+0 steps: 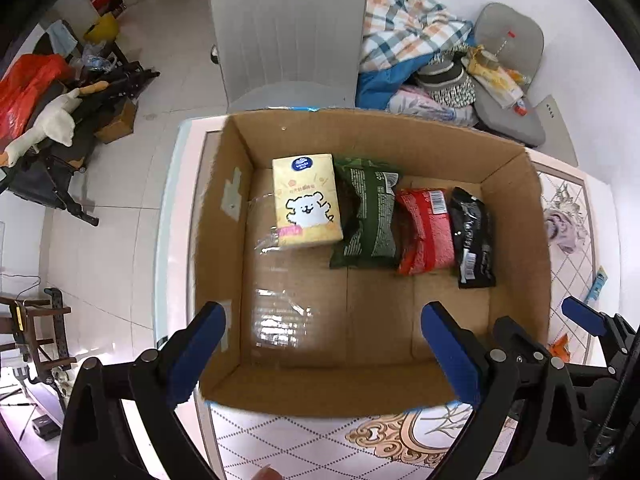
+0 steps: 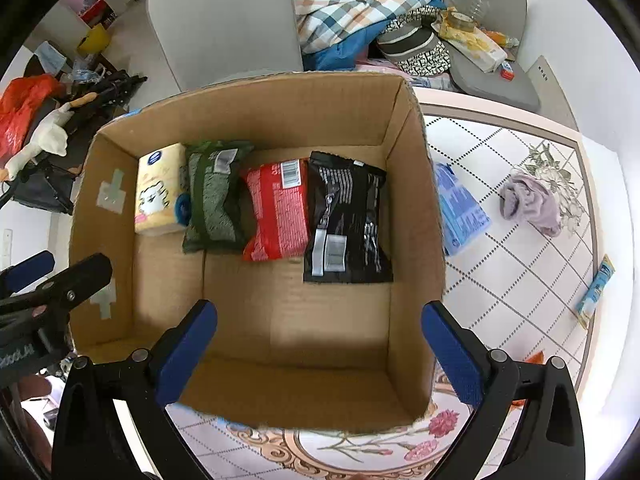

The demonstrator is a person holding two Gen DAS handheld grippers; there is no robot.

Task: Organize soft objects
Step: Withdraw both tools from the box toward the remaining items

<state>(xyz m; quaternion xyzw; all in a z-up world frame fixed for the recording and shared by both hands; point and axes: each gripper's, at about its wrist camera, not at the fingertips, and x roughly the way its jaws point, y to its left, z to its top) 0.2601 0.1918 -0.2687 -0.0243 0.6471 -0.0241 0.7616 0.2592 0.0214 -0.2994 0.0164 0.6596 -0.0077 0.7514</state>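
Soft packets: yellow tissue pack (image 1: 306,200), green pouch (image 1: 366,216), red pouch (image 2: 276,210), black pouch (image 2: 344,220) lying rowed in brown cardboard box (image 2: 256,116). Blue packet (image 2: 460,210), lilac cloth (image 2: 530,202), slim blue sachet (image 2: 596,288) waiting outside on patterned table (image 2: 520,280). Left gripper (image 1: 320,344), right gripper (image 2: 320,344) hanging agape, gripping nothing.

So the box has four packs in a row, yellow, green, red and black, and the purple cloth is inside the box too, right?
Almost. The box does hold the yellow pack, green pack, red pack and black pack in a row. But the purple cloth is outside, lying on the table beside the box, as the right wrist view shows.

Cardboard box (image 2: 416,200) holds yellow tissue pack (image 2: 158,192), green (image 2: 214,200), red (image 2: 276,212), black pouches (image 2: 344,220) lying flat, side by side along far wall.
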